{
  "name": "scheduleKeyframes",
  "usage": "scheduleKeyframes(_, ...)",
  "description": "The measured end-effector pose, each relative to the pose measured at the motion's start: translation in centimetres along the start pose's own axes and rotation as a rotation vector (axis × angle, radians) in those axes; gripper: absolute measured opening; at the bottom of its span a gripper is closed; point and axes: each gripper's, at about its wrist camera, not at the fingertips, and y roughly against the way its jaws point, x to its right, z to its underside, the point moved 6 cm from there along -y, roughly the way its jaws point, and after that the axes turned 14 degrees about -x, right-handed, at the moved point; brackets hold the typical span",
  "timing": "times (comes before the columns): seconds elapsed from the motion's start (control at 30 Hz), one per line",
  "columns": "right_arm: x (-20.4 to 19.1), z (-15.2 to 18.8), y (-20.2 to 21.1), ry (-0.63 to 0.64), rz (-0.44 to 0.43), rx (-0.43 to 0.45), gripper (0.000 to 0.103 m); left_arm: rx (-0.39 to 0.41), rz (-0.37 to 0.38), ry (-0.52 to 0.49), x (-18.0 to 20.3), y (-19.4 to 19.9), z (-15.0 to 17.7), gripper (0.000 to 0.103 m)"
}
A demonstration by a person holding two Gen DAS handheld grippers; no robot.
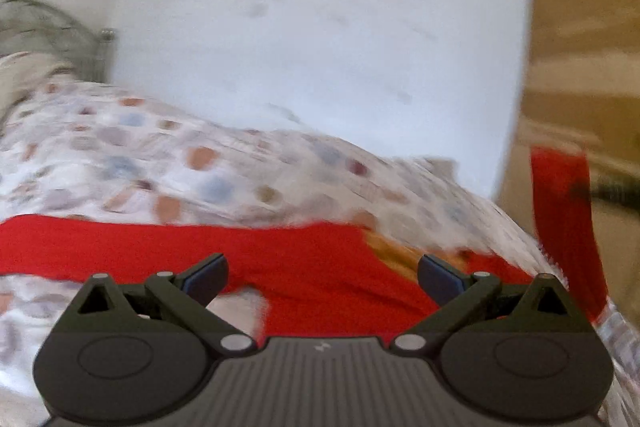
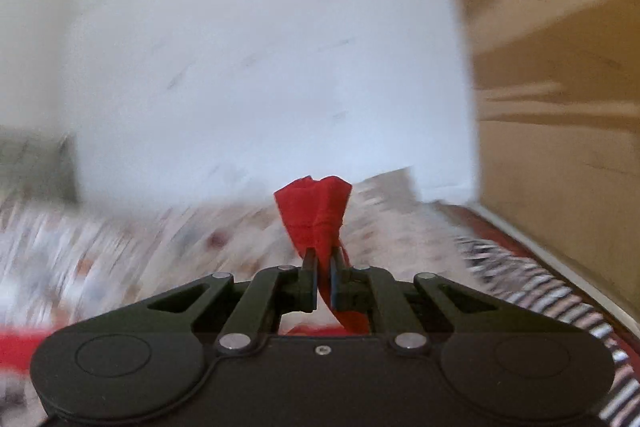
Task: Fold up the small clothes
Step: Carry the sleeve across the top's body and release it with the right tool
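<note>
Both views are smeared, so fine detail is lost. Nearest the left wrist camera, the left hand-held gripper [image 1: 322,277] stands released, its jaws spread wide with nothing pinched between them. Just beyond its fingertips the red garment [image 1: 280,263] lies spread across the bed [image 1: 160,155], which has a white cover dotted with brown and blue patches. An orange patch shows on the garment near the right fingertip. To the right of the garment's flat part, one red end of it rises off the bed and hangs in the air.

In the right wrist view, the right hand-held gripper [image 2: 324,273] is clenched on a bunched fold of the same garment, with a red tuft sticking out past its fingertips and the rest trailing down beneath them. Beyond the garment, the bed runs back to a white wall [image 1: 320,27]. A metal bedstead [image 1: 60,27] stands at the bed's far left end.
</note>
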Motion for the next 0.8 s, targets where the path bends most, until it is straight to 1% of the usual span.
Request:
scheduleKeyframes(0.1,-7.0,4.5,-2.0,0.207,-0.042,-0.085,0.005,0.027,-0.048,0.047,-3.1,0.7,-1.3,0.103)
scheduleKeyframes(0.17,-10.9,7.9,-2.7,0.348,-0.053,-0.151,0.005,0.032,-0.078,0.055,-4.8,1.0,-1.7,0.103)
scheduleKeyframes(0.23,-14.0,11.0,-2.5,0.469,-0.073,-0.200,0.005,0.031,-0.103,0.051,-6.0,1.0,-1.8,0.103)
scheduleKeyframes(0.3,-16.7,13.7,-1.6,0.585,-0.088,-0.212,0.005,0.018,-0.118,0.046,-6.8,0.7,-1.7,0.103)
scheduleKeyframes(0.37,-19.0,15.6,-0.2,0.709,-0.093,-0.196,0.005,0.001,-0.119,0.057,-7.3,0.5,-1.2,0.103)
scheduleKeyframes(0.43,-20.4,16.7,0.9,0.796,-0.099,-0.186,0.005,-0.021,-0.102,0.074,-7.6,0.1,-0.8,0.103)
scheduleKeyframes(0.53,-21.3,18.1,1.4,0.904,-0.111,-0.182,0.007,-0.067,-0.060,0.086,-7.1,-0.9,0.5,0.103)
scheduleKeyframes(0.6,-21.6,19.7,1.7,0.971,-0.140,-0.185,0.016,-0.099,-0.034,0.086,-6.6,-1.5,1.2,0.103)
scheduleKeyframes(0.67,-21.6,20.7,1.8,1.014,-0.170,-0.200,0.020,-0.132,-0.014,0.076,-6.0,-2.2,2.0,0.103)
scheduleKeyframes(0.73,-21.6,21.4,2.5,1.058,-0.189,-0.204,0.028,-0.167,-0.006,0.056,-5.2,-3.1,2.6,0.103)
scheduleKeyframes(0.77,-21.6,21.7,3.2,1.071,-0.194,-0.207,0.038,-0.180,-0.003,0.046,-4.7,-3.5,3.0,0.103)
scheduleKeyframes(0.8,-21.3,21.7,3.7,1.070,-0.196,-0.210,0.050,-0.193,0.004,0.036,-4.2,-3.9,3.3,0.103)
